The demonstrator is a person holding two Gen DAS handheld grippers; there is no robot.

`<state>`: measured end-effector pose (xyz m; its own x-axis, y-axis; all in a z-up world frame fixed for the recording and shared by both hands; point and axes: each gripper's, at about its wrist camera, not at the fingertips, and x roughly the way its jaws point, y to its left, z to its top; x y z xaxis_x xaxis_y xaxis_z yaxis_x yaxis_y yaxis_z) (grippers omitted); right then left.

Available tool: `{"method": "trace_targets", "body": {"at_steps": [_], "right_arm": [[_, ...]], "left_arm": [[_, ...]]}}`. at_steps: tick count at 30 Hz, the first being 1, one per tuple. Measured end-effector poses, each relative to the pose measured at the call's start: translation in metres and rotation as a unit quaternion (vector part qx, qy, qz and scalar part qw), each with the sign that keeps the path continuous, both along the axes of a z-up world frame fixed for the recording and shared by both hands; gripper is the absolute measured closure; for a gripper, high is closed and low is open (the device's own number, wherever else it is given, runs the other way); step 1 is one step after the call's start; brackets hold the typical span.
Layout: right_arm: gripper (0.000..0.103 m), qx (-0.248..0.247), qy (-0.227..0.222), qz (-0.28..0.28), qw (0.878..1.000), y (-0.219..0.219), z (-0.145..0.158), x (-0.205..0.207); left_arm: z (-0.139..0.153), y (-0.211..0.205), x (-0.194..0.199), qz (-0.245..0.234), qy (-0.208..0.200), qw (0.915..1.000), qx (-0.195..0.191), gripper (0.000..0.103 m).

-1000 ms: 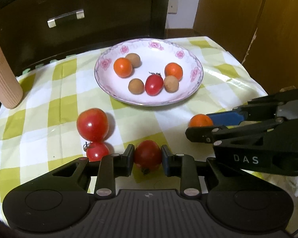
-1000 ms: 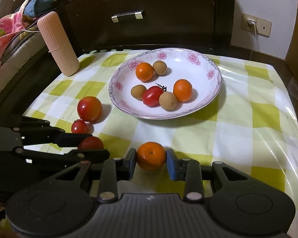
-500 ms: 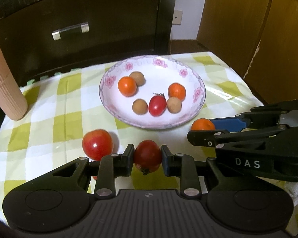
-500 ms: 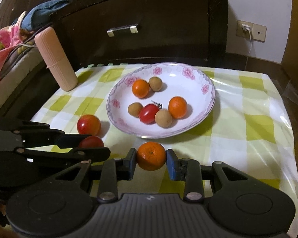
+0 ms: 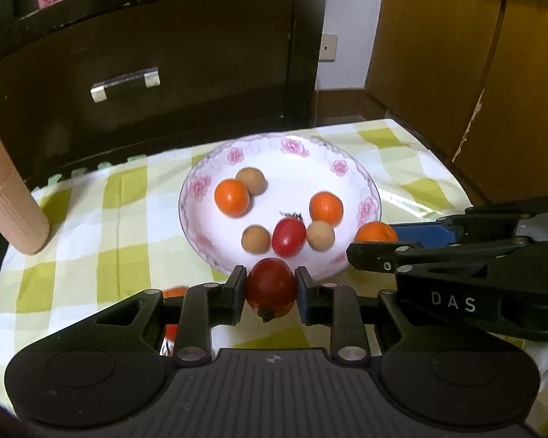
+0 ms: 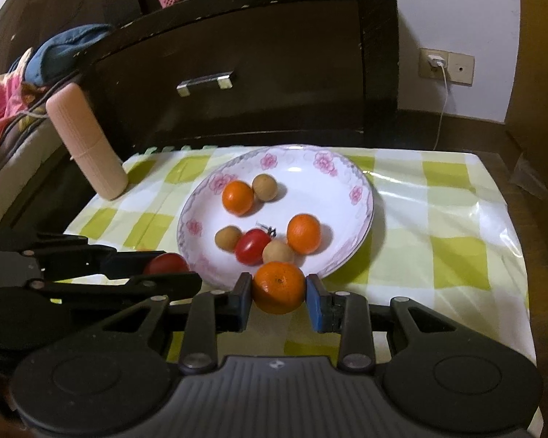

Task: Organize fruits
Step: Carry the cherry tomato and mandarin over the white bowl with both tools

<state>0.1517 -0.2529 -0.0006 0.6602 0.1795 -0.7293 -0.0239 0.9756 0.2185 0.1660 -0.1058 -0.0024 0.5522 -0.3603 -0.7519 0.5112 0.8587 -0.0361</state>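
Fruits split between plate and grippers. Floral-rimmed plate (image 5: 365, 182) sits at frame centre on a green-and-white checked tablecloth (image 5: 102, 241), holding two oranges, three brown longans and one cherry tomato (image 5: 289, 237). Left gripper (image 5: 270, 294) is clamped on a dark red tomato (image 5: 270, 288) — low centre in the left wrist view, at the plate's near rim. Right gripper (image 6: 278, 294) is clamped on an orange (image 6: 278, 286), low centre in the right wrist view, also at the near rim. Two more red tomatoes show partly behind the left gripper's linkage, lower left. Ribbed pink cylinder (image 6: 87, 146) stands at the cloth's left edge — well apart from the plate.
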Motion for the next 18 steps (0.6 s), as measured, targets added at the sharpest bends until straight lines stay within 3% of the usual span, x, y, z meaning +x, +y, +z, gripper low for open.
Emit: {"method": "trace_targets", "body": {"at_steps": [18], "right_arm": [[0.071, 0.013, -0.005, -0.009, 1.000, -0.008, -0.007, 0.024]], "left_arm": [[-0.004, -0.009, 0.027, 0.015, -0.010, 0.9998, 0.010, 0.069]]}}
